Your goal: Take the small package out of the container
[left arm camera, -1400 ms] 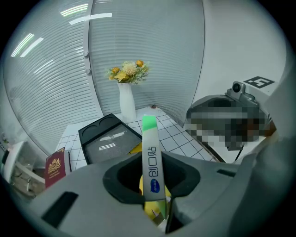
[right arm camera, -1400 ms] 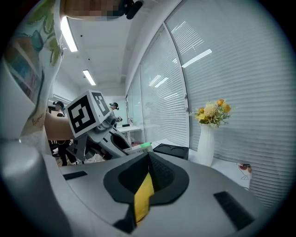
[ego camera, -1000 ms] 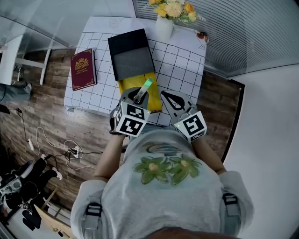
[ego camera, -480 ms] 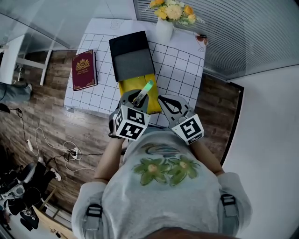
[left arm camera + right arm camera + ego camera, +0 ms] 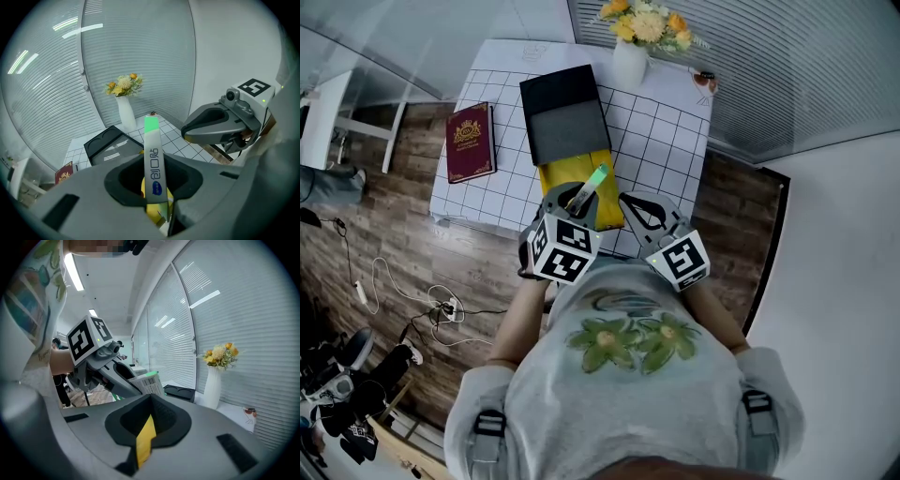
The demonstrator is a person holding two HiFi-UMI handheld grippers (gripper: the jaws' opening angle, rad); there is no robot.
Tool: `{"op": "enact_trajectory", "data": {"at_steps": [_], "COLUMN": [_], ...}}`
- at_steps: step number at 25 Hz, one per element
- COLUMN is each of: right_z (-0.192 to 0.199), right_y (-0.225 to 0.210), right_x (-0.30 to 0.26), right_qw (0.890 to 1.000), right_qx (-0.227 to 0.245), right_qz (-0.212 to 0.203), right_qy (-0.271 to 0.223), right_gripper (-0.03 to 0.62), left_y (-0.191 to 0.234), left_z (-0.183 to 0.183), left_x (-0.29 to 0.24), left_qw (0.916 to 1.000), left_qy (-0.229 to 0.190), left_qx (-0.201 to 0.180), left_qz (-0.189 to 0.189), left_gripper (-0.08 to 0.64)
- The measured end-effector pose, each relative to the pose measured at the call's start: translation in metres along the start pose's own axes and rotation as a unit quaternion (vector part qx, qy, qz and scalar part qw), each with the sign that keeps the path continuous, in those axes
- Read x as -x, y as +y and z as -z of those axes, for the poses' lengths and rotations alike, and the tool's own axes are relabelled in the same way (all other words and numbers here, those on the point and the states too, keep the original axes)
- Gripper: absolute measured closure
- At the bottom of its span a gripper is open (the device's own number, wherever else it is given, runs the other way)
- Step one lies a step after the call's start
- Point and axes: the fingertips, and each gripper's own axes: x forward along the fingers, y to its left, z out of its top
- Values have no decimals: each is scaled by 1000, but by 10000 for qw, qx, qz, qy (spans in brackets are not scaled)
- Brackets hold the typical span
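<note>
Your left gripper [image 5: 575, 191] pinches the small package [image 5: 153, 154] over the yellow pouch [image 5: 555, 174]. Your right gripper [image 5: 634, 202] has its jaws closed together.

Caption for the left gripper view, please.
Left hand-held gripper shut on a white-and-green packet over the yellow bag; right hand-held gripper at right, vase of flowers behind.

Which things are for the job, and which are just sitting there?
For the job: small package in the left gripper; yellow container pinched by the right gripper.
Just lying about: red book, black box, vase of flowers.
</note>
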Motion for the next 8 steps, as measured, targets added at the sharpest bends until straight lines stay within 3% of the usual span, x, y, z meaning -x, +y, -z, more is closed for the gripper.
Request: {"op": "enact_trajectory", "data": {"at_steps": [8], "right_z": [1], "right_y": [-1], "right_x": [0], "right_qw": [10000], "right_qx": [2], "right_qz": [-35], "right_qy": [-20], "right_gripper": [585], "left_y": [-1], "left_z": [-2], "left_x": [-2], "left_qw": [10000], "left_qy": [-1], "left_qx": [-13], "left_qz": [10], "left_gripper": [463]}}
